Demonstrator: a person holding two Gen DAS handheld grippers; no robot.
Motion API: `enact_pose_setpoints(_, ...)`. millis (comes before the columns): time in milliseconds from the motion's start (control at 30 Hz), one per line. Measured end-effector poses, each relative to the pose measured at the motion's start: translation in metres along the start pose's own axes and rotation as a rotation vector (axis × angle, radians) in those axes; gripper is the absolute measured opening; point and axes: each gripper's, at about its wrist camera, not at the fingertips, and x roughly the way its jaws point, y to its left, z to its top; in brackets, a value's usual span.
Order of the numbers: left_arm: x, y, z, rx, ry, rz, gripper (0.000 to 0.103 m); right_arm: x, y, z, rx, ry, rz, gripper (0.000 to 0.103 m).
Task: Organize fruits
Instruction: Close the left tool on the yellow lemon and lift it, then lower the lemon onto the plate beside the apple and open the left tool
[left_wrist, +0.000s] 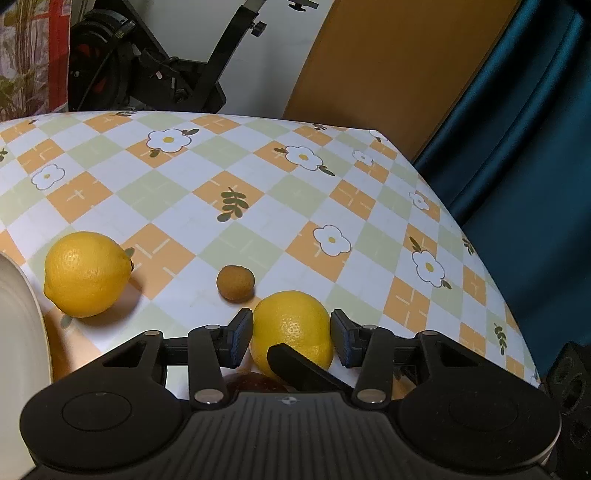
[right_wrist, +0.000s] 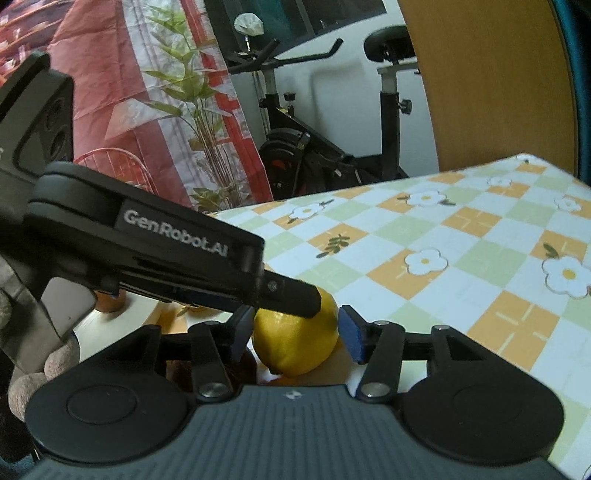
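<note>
A yellow lemon (left_wrist: 295, 321) sits between the fingers of my left gripper (left_wrist: 291, 334), and both pads press on its sides. The same lemon (right_wrist: 295, 347) also lies between the blue pads of my right gripper (right_wrist: 295, 334), which stand slightly off its skin. In the right wrist view the left gripper's finger (right_wrist: 291, 293) crosses over the lemon's top. A second lemon (left_wrist: 86, 273) and a small brown fruit (left_wrist: 235, 282) rest on the checked tablecloth (left_wrist: 258, 192) further out. A dark red fruit (left_wrist: 255, 382) shows partly under the left gripper.
A white plate (left_wrist: 22, 314) lies at the left edge. The table ends at the right against a blue curtain (left_wrist: 517, 147) and a wooden board (left_wrist: 388, 74). An exercise bike (right_wrist: 314, 147) stands behind. A gloved hand (right_wrist: 29, 369) holds the left gripper.
</note>
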Motion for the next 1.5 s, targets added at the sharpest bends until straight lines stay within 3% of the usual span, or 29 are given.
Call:
enact_pose_setpoints(367,0.009,0.0,-0.004,-0.024,0.0,-0.031,0.055,0.008,-0.019,-0.002,0.151,0.062,0.055,0.059)
enact_pose_setpoints(567,0.002,0.003,-0.008,-0.051,-0.034,-0.063,0.054,0.002,-0.014,-0.001,0.127,0.054,0.033,0.058)
enact_pose_setpoints(800,-0.03,-0.001,-0.006,-0.032,-0.128,-0.067,0.054,-0.011,0.004,0.014,0.075,0.007,0.026,0.058)
enact_pose_setpoints(1167,-0.104,0.036,-0.003,-0.102,-0.255,0.002,0.054,-0.007,0.074,0.048,-0.043,-0.008,0.112,0.058)
enact_pose_setpoints(1500,-0.151,0.11,-0.016,-0.263,-0.334,0.088,0.054,0.037,0.163,0.06,-0.173,0.063,0.242,0.058)
